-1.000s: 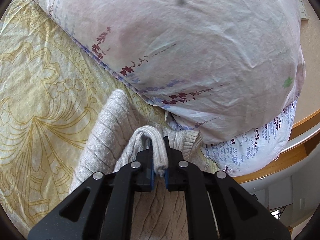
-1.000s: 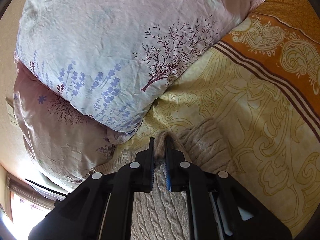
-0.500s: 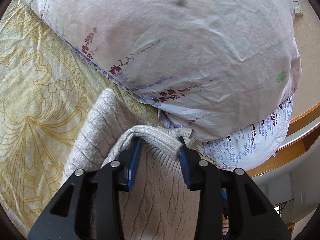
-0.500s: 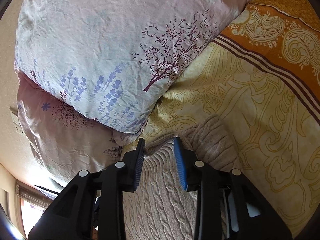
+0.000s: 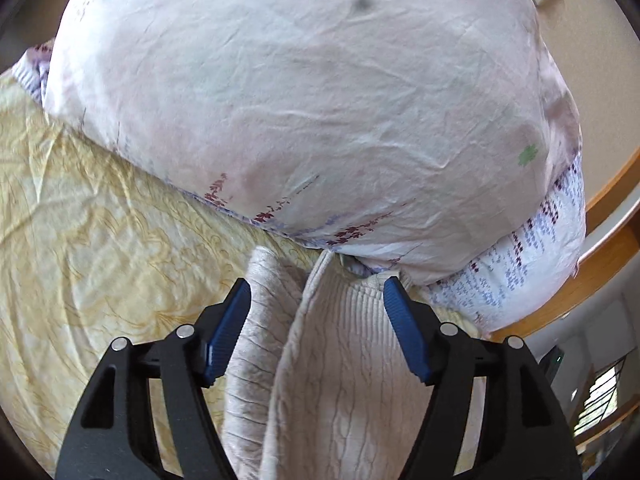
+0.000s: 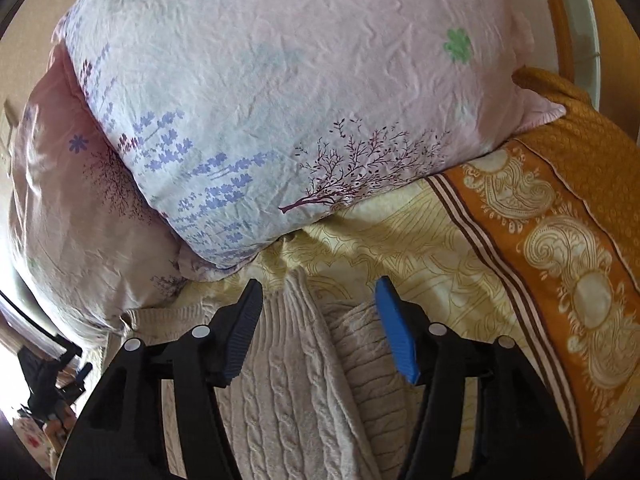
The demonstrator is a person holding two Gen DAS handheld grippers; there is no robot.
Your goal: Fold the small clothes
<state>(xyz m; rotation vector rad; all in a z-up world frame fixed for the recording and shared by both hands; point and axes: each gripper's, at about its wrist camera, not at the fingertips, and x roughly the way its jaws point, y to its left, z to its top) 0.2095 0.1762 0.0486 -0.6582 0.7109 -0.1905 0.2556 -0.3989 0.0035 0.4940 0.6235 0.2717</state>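
beige cable-knit sweater (image 5: 340, 360) lies folded on the yellow patterned bedspread (image 5: 100, 260), top edge just under the floral pillows (image 5: 300, 100); left gripper (image 5: 316, 296) and right gripper (image 6: 318, 294) both just spread wide, pads off the knit, gripping nothing

The right gripper (image 6: 316, 300), fingers just opened, apparently hovers clear above the beige sweater (image 6: 296, 380).

pillows (image 5: 320, 120) block ahead — bedspread (image 5: 80, 240) leftward free
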